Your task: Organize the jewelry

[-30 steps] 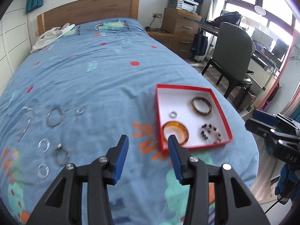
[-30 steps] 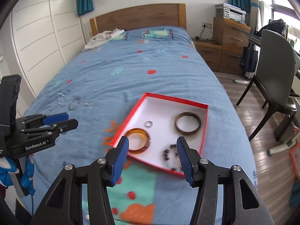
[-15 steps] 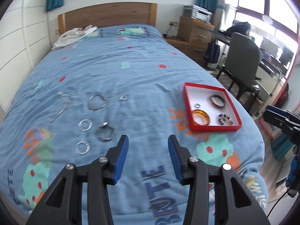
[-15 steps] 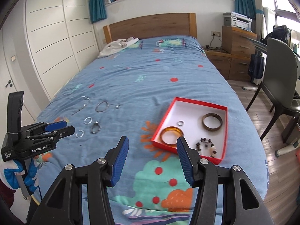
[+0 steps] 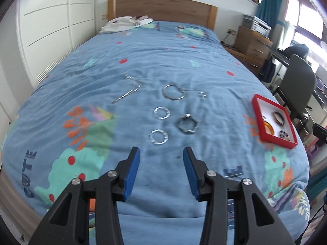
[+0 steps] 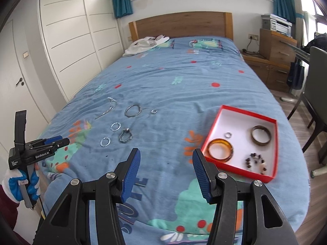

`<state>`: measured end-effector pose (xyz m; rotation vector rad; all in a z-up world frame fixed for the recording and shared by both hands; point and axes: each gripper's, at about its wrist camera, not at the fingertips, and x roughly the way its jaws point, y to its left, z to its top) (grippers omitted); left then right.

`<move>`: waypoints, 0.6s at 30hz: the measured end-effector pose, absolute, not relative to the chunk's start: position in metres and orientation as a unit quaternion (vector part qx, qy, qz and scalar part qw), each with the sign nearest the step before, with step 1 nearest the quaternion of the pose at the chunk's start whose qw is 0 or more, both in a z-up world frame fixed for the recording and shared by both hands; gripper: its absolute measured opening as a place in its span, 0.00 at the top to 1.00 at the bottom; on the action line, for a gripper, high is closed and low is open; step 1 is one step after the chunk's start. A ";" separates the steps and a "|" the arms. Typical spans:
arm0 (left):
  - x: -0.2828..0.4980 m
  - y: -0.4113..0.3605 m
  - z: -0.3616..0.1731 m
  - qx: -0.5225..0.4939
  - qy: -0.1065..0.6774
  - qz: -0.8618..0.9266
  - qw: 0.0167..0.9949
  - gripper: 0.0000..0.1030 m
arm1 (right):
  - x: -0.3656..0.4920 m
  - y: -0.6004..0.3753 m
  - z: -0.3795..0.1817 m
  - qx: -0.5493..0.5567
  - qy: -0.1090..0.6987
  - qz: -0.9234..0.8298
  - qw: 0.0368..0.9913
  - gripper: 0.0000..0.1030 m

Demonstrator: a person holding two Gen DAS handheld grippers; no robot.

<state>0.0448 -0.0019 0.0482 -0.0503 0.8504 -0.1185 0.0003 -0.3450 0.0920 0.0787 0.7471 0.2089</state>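
Note:
A red box (image 6: 273,140) lies on the blue bedspread at the right, holding an amber bangle (image 6: 220,150), a brown bangle (image 6: 261,137), a small ring (image 6: 228,135) and a bead bracelet (image 6: 256,162). Several silver pieces lie loose to its left: a flat ring (image 5: 158,137), another flat ring (image 5: 161,112), an angular bracelet (image 5: 187,124), a wire bangle (image 5: 173,92), a small ring (image 5: 202,94) and a chain (image 5: 128,88). My left gripper (image 5: 161,166) is open and empty, just short of the nearest flat ring. My right gripper (image 6: 166,168) is open and empty, left of the box.
The box also shows at the right of the left wrist view (image 5: 273,122). White cloth (image 6: 147,43) lies by the wooden headboard (image 6: 179,25). A chair (image 6: 316,94) and drawers (image 6: 276,49) stand right of the bed. Wardrobe doors (image 6: 67,40) line the left wall.
Both grippers have pulled back from the red box and stayed open. The left one has swung left, so the loose silver pieces now lie straight ahead of it.

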 end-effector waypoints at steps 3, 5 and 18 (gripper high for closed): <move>0.048 0.011 0.039 -0.037 0.420 -0.050 0.905 0.59 | 0.007 -0.335 0.085 0.039 0.372 0.111 0.921 0.49; 0.051 0.016 0.033 -0.043 0.425 -0.048 0.903 0.59 | 0.011 -0.328 0.082 0.038 0.376 0.115 0.919 0.49; 0.080 0.022 0.003 -0.055 0.449 -0.045 0.891 0.59 | 0.051 -0.295 0.056 0.037 0.398 0.143 0.905 0.49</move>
